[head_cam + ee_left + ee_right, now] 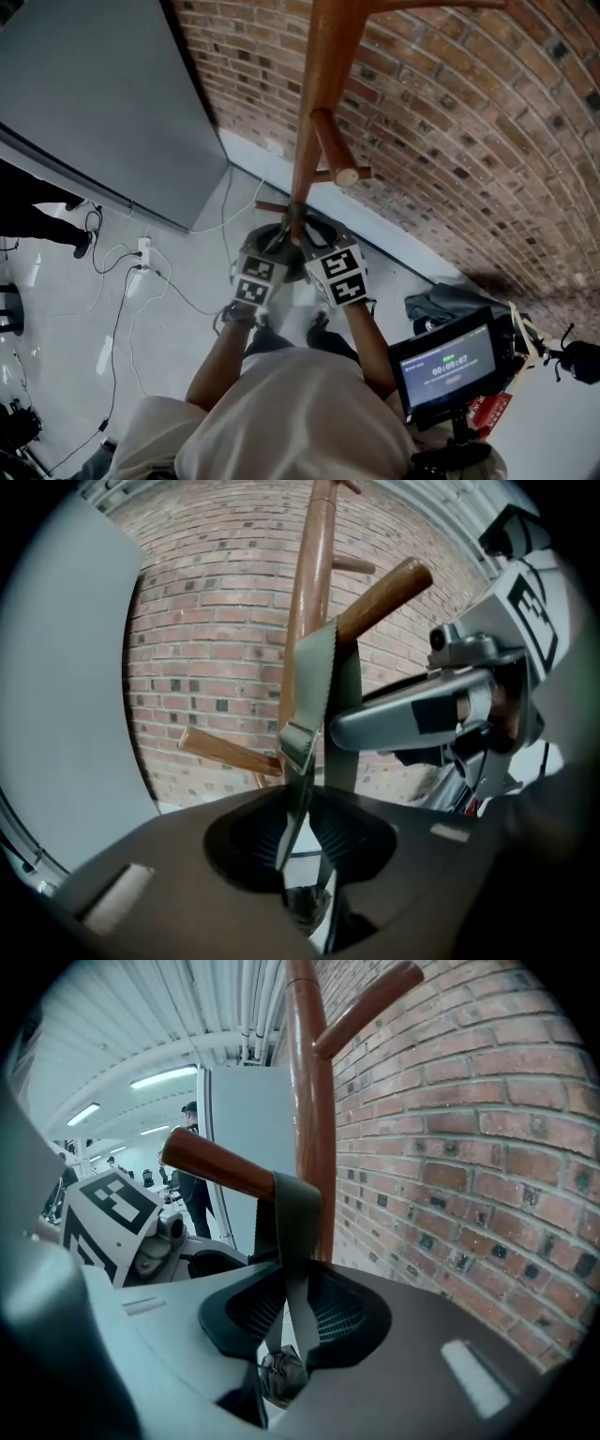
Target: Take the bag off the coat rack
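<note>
Your left tool (302, 841) and right tool (292, 1312) each pinch the bag's olive-grey webbing strap (292, 1222), which loops over a slanted peg (220, 1166) of the brown wooden coat rack (311, 1101); the bag's body hangs below, barely visible, beside the red brick wall (469, 1147).

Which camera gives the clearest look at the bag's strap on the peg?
Left gripper view: the strap loops over the peg, buckle visible. Right gripper view shows one draped run; head view only a sliver.
</note>
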The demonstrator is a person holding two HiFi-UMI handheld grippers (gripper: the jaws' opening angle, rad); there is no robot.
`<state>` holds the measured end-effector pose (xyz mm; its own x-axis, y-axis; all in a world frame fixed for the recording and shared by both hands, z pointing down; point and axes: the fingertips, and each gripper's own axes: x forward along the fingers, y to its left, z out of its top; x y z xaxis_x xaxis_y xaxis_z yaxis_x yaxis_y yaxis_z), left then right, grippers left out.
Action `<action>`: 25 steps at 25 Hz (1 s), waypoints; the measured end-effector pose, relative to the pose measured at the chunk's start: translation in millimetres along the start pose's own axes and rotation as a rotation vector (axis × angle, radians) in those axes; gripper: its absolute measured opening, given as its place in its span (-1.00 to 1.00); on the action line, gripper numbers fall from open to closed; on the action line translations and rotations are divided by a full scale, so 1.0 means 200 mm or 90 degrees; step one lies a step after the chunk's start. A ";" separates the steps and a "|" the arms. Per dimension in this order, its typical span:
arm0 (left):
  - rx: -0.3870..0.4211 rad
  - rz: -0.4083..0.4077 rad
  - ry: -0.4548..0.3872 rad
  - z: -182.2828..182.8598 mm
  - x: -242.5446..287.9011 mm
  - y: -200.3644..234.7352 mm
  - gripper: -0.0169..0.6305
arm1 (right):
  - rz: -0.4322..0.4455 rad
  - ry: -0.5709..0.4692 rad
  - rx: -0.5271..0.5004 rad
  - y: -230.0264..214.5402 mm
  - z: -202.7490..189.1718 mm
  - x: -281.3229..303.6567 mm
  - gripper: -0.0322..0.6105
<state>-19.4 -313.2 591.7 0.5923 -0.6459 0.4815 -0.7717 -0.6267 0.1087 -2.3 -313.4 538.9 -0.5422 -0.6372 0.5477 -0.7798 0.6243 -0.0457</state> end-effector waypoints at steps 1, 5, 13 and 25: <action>-0.007 -0.004 -0.002 0.00 0.00 0.00 -0.73 | 0.002 0.001 -0.006 0.00 0.00 0.00 -0.72; -0.031 -0.019 -0.006 0.00 0.00 -0.01 -0.75 | 0.007 -0.002 -0.011 0.01 0.00 0.01 -0.86; -0.088 -0.022 -0.023 0.00 -0.03 -0.01 -0.84 | 0.020 -0.008 0.007 0.03 -0.02 -0.02 -0.87; -0.123 -0.034 -0.014 -0.03 -0.10 0.01 -0.88 | 0.046 -0.031 0.070 0.00 0.00 -0.12 -0.88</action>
<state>-33.8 -299.1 586.7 0.6366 -0.6248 0.4520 -0.7680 -0.5665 0.2987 10.8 -298.7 526.3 -0.6106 -0.6152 0.4986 -0.7665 0.6175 -0.1766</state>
